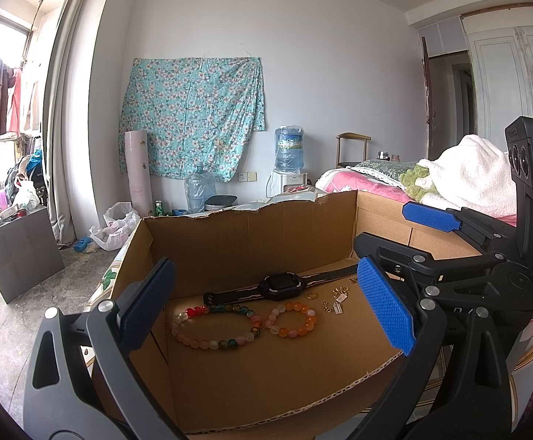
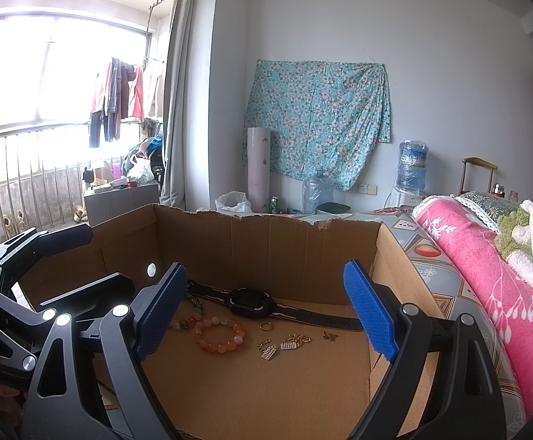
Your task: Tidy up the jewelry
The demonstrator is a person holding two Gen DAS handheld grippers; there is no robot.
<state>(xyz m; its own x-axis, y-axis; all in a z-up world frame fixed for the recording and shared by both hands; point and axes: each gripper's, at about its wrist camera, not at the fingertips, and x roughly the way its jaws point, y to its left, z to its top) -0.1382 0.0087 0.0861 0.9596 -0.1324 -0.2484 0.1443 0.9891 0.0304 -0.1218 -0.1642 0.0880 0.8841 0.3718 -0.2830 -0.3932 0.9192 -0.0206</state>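
Note:
An open cardboard box holds the jewelry. On its floor lie a black watch, a multicoloured bead bracelet, an orange bead bracelet, a small gold ring and gold charms on a chain. My left gripper is open and empty above the box's near side. My right gripper is open and empty too; it also shows at the right of the left wrist view.
A bed with a pink blanket and a white towel lies to the right of the box. A grey cabinet stands at the left. Water bottles and bags sit by the far wall.

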